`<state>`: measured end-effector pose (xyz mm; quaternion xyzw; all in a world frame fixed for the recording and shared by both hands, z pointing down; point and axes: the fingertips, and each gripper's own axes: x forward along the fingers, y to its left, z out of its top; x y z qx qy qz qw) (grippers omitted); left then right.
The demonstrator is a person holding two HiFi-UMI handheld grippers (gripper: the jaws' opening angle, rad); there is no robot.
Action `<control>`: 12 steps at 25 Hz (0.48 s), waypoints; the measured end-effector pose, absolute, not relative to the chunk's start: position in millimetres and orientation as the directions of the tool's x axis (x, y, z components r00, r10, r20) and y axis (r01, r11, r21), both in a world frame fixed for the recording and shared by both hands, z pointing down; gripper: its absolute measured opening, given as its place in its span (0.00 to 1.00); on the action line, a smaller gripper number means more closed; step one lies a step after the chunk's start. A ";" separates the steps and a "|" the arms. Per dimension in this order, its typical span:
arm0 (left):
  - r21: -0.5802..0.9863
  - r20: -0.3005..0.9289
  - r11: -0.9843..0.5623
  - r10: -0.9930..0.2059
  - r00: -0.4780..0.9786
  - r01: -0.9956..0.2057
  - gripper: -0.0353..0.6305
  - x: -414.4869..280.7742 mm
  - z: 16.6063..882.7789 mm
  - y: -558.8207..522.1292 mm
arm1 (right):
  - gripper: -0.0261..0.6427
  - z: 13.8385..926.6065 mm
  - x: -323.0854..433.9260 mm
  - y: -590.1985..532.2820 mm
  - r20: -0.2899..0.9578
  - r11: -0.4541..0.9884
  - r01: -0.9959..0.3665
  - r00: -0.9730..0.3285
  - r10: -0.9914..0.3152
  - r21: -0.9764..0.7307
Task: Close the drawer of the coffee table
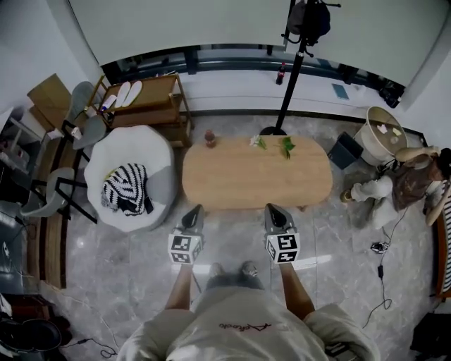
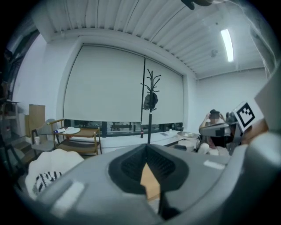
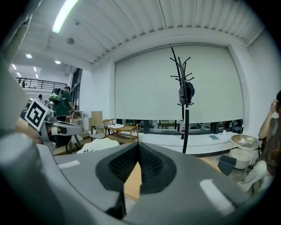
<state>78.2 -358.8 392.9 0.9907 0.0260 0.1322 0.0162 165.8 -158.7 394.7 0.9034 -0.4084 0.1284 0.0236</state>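
pale grey stone floor (image 1: 120, 282), a long low window ledge (image 1: 232, 88) and a drawn white blind (image 1: 211, 21) at the back. far left, a wooden chair (image 1: 151, 113) bearing two flat white pieces (image 1: 128, 93) on its seat. next to it, a round white armchair (image 1: 134, 144) cradling a black-and-white striped cloth (image 1: 125, 189). in the middle, the coffee table (image 1: 257, 176), an oval wooden top, with a small brown thing (image 1: 209, 138) near its back left edge and two green sprigs (image 1: 285, 147) along the back; drawer not to be made out from above. just short of the table's near edge, left claw (image 1: 196, 210) pressed together with nothing pinched, only a sliver of tabletop showing past its tips in the left gripper view. beside it, right claw (image 1: 273, 209), likewise pressed together and empty; both apart from the table. behind the table, a black coat stand (image 1: 290, 77) with a dark bag (image 1: 310, 17) hung at the top, and a red-capped bottle (image 1: 280, 72) on the ledge. further right, a dark box (image 1: 345, 149), then a round pale tub (image 1: 368, 141) holding a few whitish pieces (image 1: 387, 130). far right, a person (image 1: 398, 185) seated on the floor.
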 end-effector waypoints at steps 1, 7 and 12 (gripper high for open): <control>0.037 0.255 -0.998 0.052 0.965 0.044 0.05 72.7 383.7 -358.0 | 0.05 383.8 162.5 -157.0 0.243 -0.666 -0.744 0.636 -0.732 -0.059; 0.025 0.248 -0.999 0.031 0.968 0.026 0.05 46.1 352.7 -354.5 | 0.05 336.9 144.2 -153.2 0.198 -0.665 -0.745 0.645 -0.738 -0.051; 0.008 0.230 -1.000 0.028 0.973 0.027 0.05 38.3 331.2 -352.4 | 0.05 321.2 137.1 -144.8 0.188 -0.669 -0.743 0.653 -0.734 -0.032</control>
